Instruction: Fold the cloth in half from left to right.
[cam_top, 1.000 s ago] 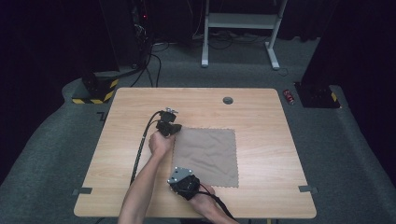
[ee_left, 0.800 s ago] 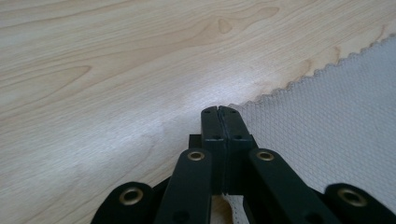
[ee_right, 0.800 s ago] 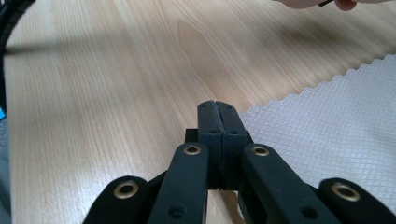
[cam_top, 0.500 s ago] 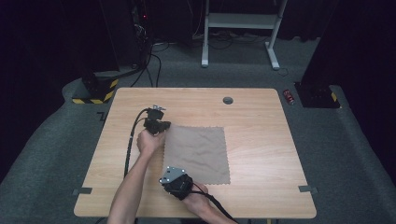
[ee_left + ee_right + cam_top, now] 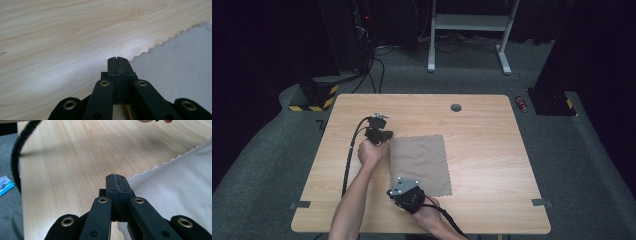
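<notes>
A grey-brown cloth [image 5: 419,162] with zigzag edges lies flat on the wooden table [image 5: 492,150]. My left gripper [image 5: 387,138] is at the cloth's far left corner. In the left gripper view its jaws are pressed together, and the cloth [image 5: 180,65] runs in under them from the right. My right gripper [image 5: 394,189] is at the cloth's near left corner. Its jaws are also together in the right gripper view, with the white-looking cloth [image 5: 182,185] meeting them at the corner. Both corners are hidden by the jaws.
A round cable hole [image 5: 456,107] sits near the table's far edge. The left gripper's black cable [image 5: 350,160] loops over the table's left part. On the floor lie a red object [image 5: 523,103], a yellow-black box [image 5: 314,97] and a blue packet [image 5: 5,185].
The left gripper has moved left with the cloth's far corner, and the whole cloth has shifted left on the table. The right gripper has stayed almost in place.
</notes>
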`<state>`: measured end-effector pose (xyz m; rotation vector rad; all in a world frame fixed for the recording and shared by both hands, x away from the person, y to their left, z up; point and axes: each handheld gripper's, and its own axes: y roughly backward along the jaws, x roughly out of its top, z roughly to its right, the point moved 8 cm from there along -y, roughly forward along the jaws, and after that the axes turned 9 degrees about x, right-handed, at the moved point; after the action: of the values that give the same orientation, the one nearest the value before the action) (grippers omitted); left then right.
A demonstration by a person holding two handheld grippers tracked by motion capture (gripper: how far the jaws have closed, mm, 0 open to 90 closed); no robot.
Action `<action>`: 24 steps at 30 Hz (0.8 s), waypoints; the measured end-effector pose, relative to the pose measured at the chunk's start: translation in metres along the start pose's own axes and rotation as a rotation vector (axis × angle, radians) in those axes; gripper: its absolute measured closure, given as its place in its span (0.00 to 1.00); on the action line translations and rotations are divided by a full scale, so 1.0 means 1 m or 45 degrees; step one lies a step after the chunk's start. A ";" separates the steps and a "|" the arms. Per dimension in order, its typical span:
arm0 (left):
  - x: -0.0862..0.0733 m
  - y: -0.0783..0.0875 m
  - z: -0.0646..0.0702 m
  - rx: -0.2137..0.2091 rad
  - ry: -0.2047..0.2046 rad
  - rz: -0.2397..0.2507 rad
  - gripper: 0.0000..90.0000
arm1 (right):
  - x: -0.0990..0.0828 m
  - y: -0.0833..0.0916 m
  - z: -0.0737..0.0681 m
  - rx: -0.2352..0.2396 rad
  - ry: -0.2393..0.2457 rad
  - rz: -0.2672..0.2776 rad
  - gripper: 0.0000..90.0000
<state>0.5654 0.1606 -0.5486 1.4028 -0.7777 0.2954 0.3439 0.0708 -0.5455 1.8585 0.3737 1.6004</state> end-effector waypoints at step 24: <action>0.023 -0.019 0.056 -0.075 -0.046 0.027 0.99 | -0.066 0.060 0.037 -0.143 -0.126 -0.004 1.00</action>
<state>0.5760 0.0982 -0.5495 1.3483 -0.8253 0.2621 0.3537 -0.0241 -0.5604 1.8422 0.2384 1.4895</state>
